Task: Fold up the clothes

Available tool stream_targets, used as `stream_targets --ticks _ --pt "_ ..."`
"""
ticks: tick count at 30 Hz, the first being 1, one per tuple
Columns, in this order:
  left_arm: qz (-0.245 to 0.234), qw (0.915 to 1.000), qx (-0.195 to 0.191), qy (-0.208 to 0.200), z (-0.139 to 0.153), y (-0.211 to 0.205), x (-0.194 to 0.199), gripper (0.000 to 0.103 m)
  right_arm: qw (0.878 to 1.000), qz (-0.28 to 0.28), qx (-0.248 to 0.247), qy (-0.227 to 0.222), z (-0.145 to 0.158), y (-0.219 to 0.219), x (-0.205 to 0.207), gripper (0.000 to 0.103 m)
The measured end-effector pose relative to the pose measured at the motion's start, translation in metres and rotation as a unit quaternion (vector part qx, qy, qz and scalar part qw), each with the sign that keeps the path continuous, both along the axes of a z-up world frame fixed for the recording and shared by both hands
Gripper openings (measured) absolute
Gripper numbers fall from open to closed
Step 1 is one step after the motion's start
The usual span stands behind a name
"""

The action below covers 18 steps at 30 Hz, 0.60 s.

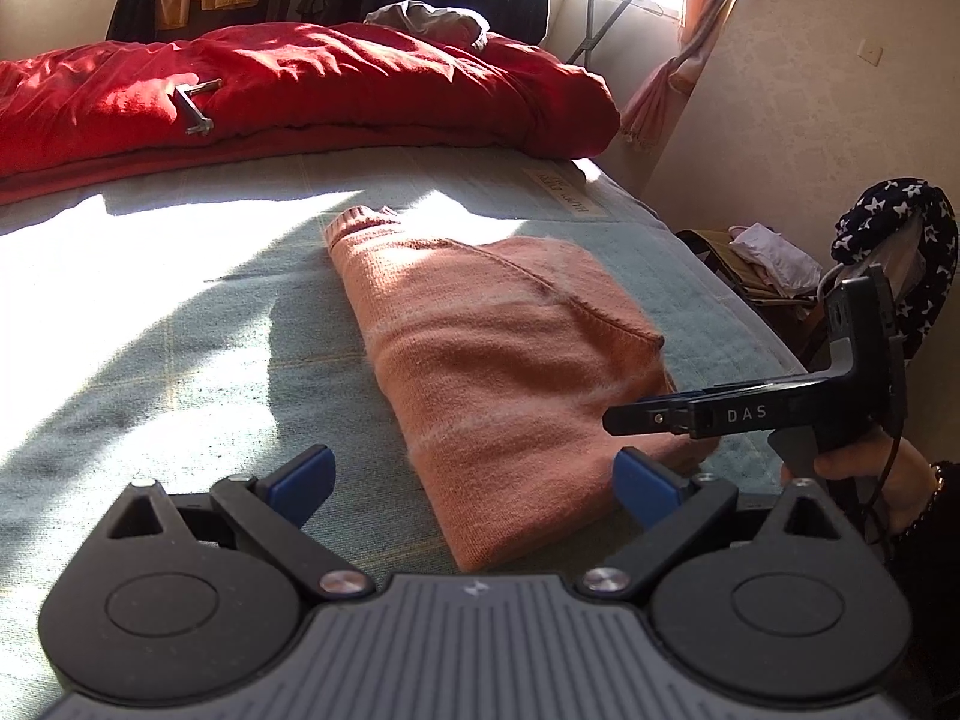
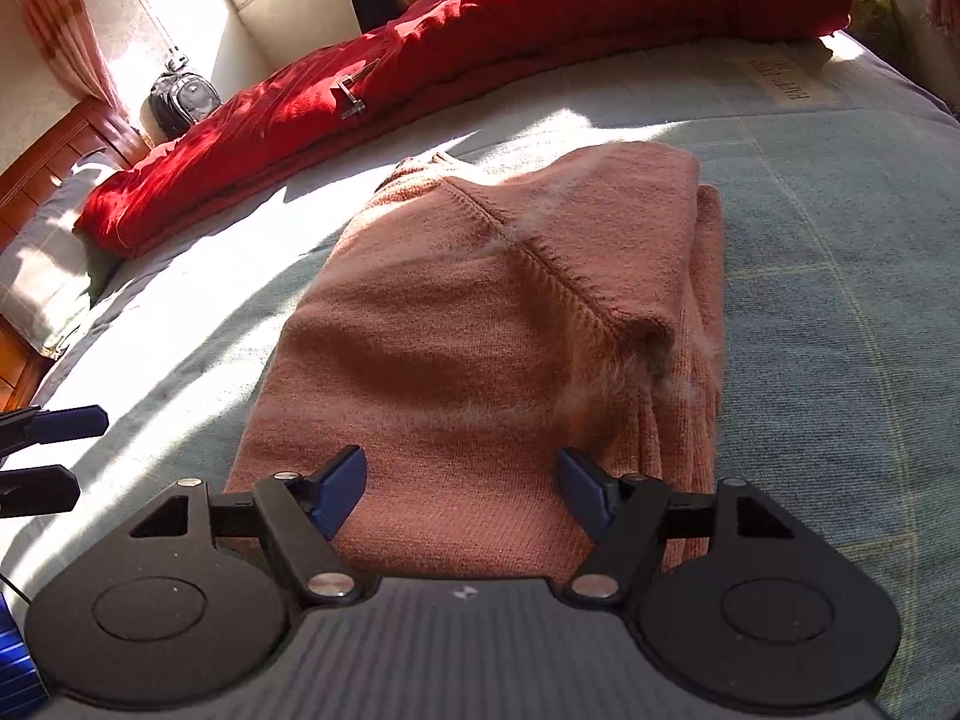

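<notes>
One folded pink sweater (image 2: 480,330) flat on bed (image 2: 840,240), near side of red quilt (image 2: 480,30). Left tongs (image 1: 474,489) released, hovering over sweater's near edge. Right tongs (image 2: 461,489) released, over sweater's near end, nothing gripped.

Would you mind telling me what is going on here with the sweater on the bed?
A person is folding clothes with a handheld tool in each hand. The pink sweater lies folded into a compact rectangle on the pale blue bedcover, with a red duvet behind it. The left tool and right tool are both open at its near edge, gripping nothing.
</notes>
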<state>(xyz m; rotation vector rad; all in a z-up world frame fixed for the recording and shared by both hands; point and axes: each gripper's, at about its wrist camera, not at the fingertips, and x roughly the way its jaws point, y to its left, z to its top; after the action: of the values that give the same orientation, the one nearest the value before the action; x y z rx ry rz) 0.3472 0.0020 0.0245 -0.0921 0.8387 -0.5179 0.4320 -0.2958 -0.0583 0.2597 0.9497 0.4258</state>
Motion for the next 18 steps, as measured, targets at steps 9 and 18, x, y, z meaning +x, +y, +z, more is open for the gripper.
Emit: stream_targets --ticks 9,18 --pt "-0.011 0.9999 0.006 0.002 0.001 -0.012 0.020 0.099 1.000 0.008 0.000 0.007 -0.002 0.002 0.009 0.076" --pt "-0.037 0.9992 0.003 0.014 -0.015 -0.038 0.078 0.099 1.000 0.012 0.008 0.003 0.015 -0.009 0.021 0.076"
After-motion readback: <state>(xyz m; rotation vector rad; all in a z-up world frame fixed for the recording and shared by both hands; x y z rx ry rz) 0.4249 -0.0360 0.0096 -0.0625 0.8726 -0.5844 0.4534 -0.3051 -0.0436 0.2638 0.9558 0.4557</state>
